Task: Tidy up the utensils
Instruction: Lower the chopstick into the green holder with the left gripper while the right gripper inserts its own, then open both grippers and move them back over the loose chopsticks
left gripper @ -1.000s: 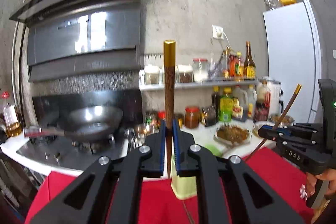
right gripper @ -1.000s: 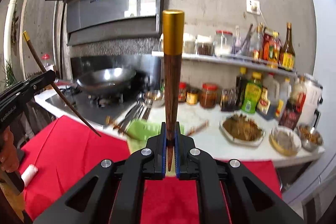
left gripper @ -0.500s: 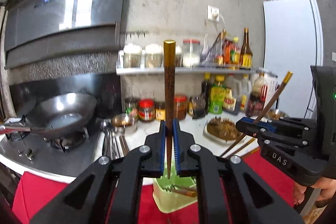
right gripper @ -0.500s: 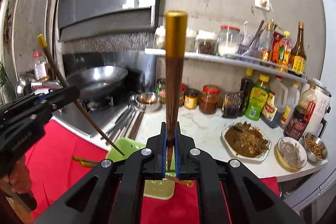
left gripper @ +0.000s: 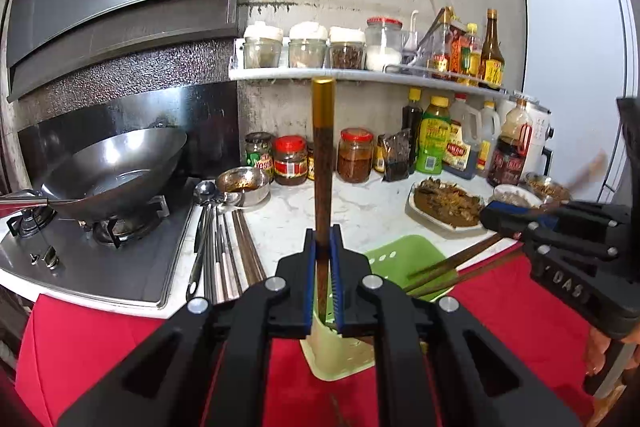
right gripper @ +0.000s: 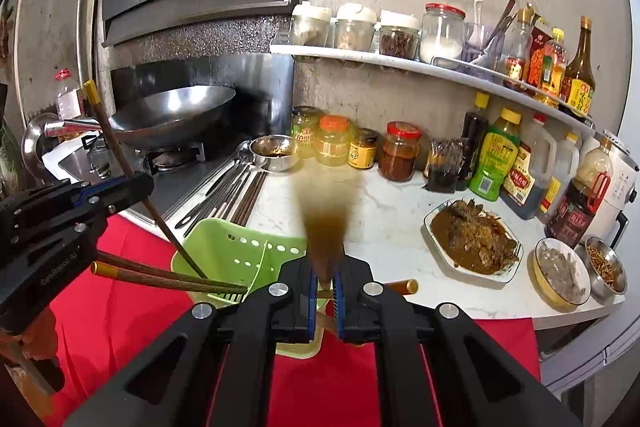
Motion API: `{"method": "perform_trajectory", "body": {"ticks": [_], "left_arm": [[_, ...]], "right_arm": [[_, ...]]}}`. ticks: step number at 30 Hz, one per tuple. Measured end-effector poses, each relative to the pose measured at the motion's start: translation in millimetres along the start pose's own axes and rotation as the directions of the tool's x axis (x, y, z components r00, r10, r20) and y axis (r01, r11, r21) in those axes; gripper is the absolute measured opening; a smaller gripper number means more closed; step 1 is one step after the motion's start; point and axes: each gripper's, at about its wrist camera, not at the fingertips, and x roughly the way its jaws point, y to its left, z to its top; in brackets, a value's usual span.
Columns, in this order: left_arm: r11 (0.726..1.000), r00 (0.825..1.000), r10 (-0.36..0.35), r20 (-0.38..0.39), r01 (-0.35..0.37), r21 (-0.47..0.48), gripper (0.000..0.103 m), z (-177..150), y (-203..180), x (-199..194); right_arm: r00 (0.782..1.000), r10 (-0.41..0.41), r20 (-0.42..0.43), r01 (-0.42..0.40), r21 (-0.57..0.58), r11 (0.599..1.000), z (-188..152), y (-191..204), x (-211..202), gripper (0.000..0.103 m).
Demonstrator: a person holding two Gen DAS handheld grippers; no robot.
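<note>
Kitchen counter behind, both grippers' fingers clamp upright chopsticks [left gripper: 322,163] above the green holder [right gripper: 240,255].

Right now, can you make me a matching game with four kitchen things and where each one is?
Things:
1. wok
2. spice jars
3. green holder
4. spoons

Places:
A. on the wall shelf
B. on the red cloth
C. on the stove burner
D. lying flat beside the stove

Pairs: 1-C, 2-A, 3-B, 4-D
</note>
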Motion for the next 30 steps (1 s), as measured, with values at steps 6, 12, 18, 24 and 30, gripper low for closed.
{"method": "perform_trajectory", "body": {"ticks": [6, 12, 18, 24, 30], "left_arm": [[1.000, 1.000, -0.008, 0.001, 0.008, -0.021, 0.011, 4, 3, -1], [0.999, 0.994, -0.019, 0.105, 0.022, -0.027, 0.043, 17, 5, -50], [0.998, 0.978, 0.059, 0.199, -0.057, -0.017, 0.053, 17, 7, -131], [0.985, 0.984, 0.169, 0.064, -0.167, -0.035, 0.053, -56, 16, -165], [0.971, 0.969, 0.235, -0.082, -0.238, -0.032, 0.053, -148, 29, -175]], "right_arm": [[1.000, 0.003, 0.018, -0.003, 0.010, 1.000, 2, 0, -11, 0.038], [0.995, -0.042, 0.086, 0.043, -0.002, 0.999, 6, 0, -50, 0.046], [0.986, -0.085, 0.142, 0.083, 0.021, 0.996, -9, -4, -117, 0.046], [0.994, -0.047, 0.099, 0.043, 0.043, 0.998, -73, 11, -157, 0.047], [1.000, 0.005, -0.006, -0.005, 0.032, 0.999, -152, 49, -158, 0.047]]}}
